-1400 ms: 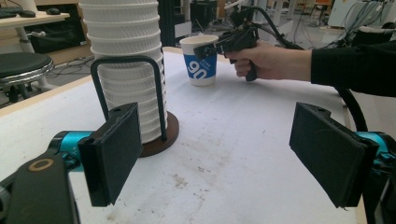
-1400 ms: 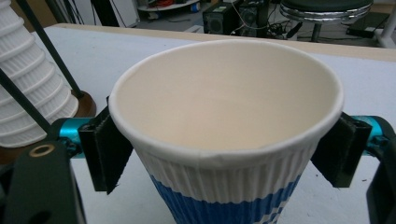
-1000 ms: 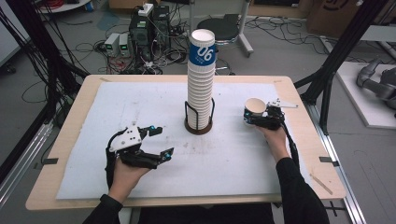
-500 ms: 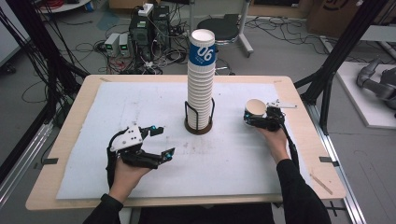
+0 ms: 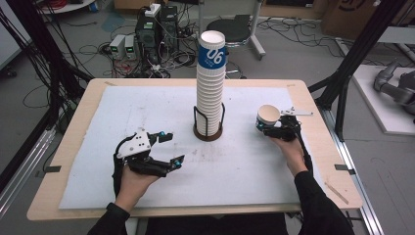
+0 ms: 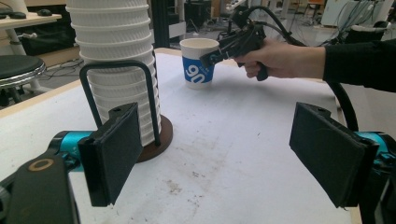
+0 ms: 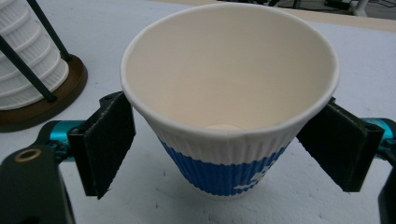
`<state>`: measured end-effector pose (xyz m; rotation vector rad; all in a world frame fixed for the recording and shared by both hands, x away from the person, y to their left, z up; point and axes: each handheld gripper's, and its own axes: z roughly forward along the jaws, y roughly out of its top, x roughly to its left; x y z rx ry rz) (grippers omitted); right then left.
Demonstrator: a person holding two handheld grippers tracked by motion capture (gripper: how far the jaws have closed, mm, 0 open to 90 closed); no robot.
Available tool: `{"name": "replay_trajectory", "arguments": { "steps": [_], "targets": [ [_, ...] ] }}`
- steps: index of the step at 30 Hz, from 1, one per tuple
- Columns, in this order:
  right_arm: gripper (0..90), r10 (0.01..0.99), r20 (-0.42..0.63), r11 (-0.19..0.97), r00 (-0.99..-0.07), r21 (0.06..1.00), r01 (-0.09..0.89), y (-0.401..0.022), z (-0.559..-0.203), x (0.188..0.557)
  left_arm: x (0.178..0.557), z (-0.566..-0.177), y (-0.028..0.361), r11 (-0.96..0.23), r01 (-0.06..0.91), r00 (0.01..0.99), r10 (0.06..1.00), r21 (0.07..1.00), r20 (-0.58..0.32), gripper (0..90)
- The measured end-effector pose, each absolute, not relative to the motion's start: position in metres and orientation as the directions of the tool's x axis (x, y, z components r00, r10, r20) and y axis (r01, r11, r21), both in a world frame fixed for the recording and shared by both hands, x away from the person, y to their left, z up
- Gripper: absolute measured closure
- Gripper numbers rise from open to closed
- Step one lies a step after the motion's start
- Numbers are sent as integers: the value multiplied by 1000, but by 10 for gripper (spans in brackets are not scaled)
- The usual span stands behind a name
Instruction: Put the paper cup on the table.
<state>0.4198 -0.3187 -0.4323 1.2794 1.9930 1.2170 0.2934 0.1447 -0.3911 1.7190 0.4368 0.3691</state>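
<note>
A blue-and-white paper cup (image 5: 268, 115) stands upright on the white mat at the right, its mouth open (image 7: 229, 116). My right gripper (image 5: 269, 125) reaches around it from the near side. Its jaws have just been opening with the cup between them, and the pads (image 7: 105, 144) now stand just off the cup's ribbed wall. At the left, my left gripper (image 5: 172, 148) rests low over the mat, open with nothing between its pads (image 6: 114, 149). It faces the cup (image 6: 198, 63) and the right hand across the table.
A tall stack of white ribbed cups (image 5: 211, 83), topped by a blue-banded one, stands in a black wire holder on a round brown base (image 5: 208, 133) at mid table. The white mat (image 5: 147, 107) covers most of the wooden tabletop. Cables and equipment lie beyond the far edge.
</note>
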Motion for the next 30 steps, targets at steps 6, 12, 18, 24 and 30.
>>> {"name": "replay_trajectory", "arguments": {
  "steps": [6, 12, 18, 24, 30],
  "targets": [
    [135, 903, 64, 168, -425, 857, 487, -323, -428, 410, 294, -391, 144, -163, 88, 876, 482, 983, 2, 169],
    [136, 903, 76, 161, -423, 853, 496, -328, -423, 400, 294, -391, 143, -168, 85, 877, 481, 982, 7, 169],
    [137, 881, 98, 154, -463, 866, 476, -333, -415, 381, 295, -391, 143, -164, 93, 871, 491, 982, 0, 169],
    [137, 846, 109, 154, -523, 888, 433, -336, -405, 360, 297, -390, 145, -160, 92, 866, 500, 983, 0, 169],
    [137, 806, 117, 149, -580, 909, 390, -336, -399, 339, 300, -391, 144, -159, 103, 862, 507, 982, -8, 169]
  ]
}}
